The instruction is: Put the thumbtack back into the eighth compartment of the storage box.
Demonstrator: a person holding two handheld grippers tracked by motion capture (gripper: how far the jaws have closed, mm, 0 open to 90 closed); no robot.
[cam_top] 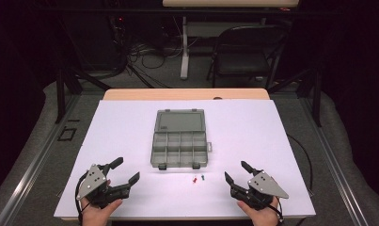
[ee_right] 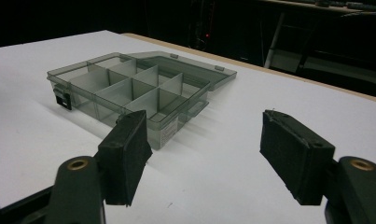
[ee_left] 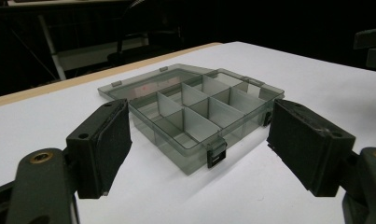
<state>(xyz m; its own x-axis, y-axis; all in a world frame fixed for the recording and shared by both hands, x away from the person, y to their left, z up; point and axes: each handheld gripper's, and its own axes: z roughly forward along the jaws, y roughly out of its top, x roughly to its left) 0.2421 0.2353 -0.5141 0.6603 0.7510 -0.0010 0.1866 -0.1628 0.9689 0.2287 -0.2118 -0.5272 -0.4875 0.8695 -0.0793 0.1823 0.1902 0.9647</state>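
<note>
Two claws rest wide apart, holding nothing: the left claw (cam_top: 120,173) at 7 o'clock, the right claw (cam_top: 235,173) at 5 o'clock. Between them, mid-surface, sits the box (cam_top: 180,148), lid back, ready for filling. Two tiny pins (cam_top: 198,179) lie just at its 6 o'clock, near the right claw.

The worktop (cam_top: 130,127) is wooden, covered by a white sheet that leaves a wood strip bare along the far edge. An open grey compartment box (cam_top: 180,139) lies at its middle, lid flat behind it. Two small pins, one red (cam_top: 195,180) and one green (cam_top: 202,178), lie just in front of the box.
</note>
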